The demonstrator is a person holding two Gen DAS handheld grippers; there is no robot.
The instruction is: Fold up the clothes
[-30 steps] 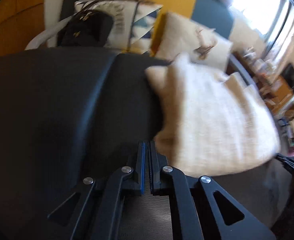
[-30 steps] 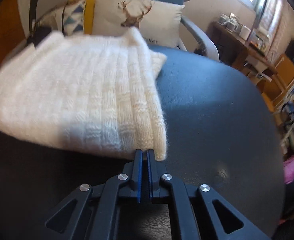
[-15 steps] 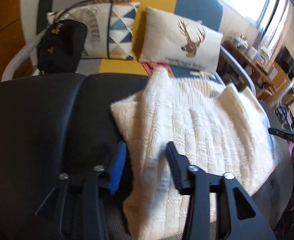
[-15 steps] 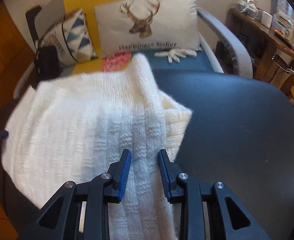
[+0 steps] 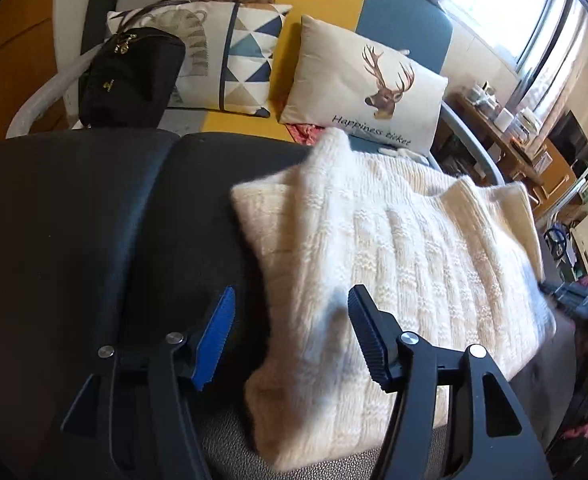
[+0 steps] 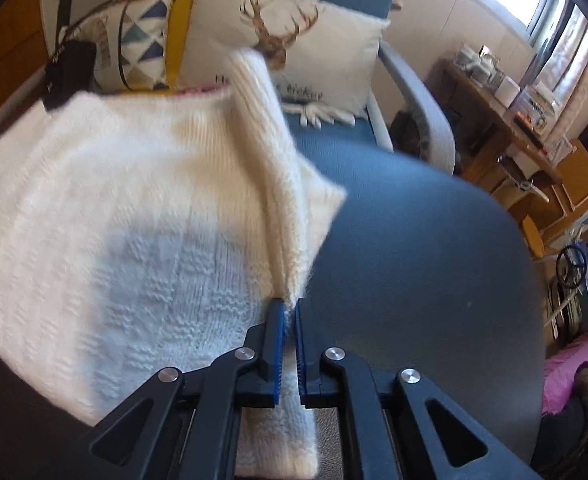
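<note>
A cream knitted sweater point(image 5: 414, 260) lies folded on a dark padded surface point(image 5: 73, 220). My left gripper point(image 5: 294, 292) straddles its near left edge. The jaws are opening, the knit lies loose between them and the pads do not press it. In the right wrist view the sweater point(image 6: 133, 220) fills the left half. My right gripper point(image 6: 287, 303) is shut on its near right edge, with a ridge of knit running from the pads up to a raised corner. The dark surface point(image 6: 414, 260) is bare to the right.
Behind the surface stands a sofa with a deer cushion point(image 5: 366, 92), a triangle-patterned cushion point(image 5: 245, 52) and a black bag point(image 5: 129, 80). A grey armrest point(image 6: 414, 92) and a cluttered wooden shelf point(image 6: 506, 120) lie to the right. Pink cloth point(image 6: 574, 368) sits low at the right.
Both grippers have come onto the sweater's near edge. The left jaws went from shut to wide apart around the left edge. The right jaws opened, then shut on the right edge.
</note>
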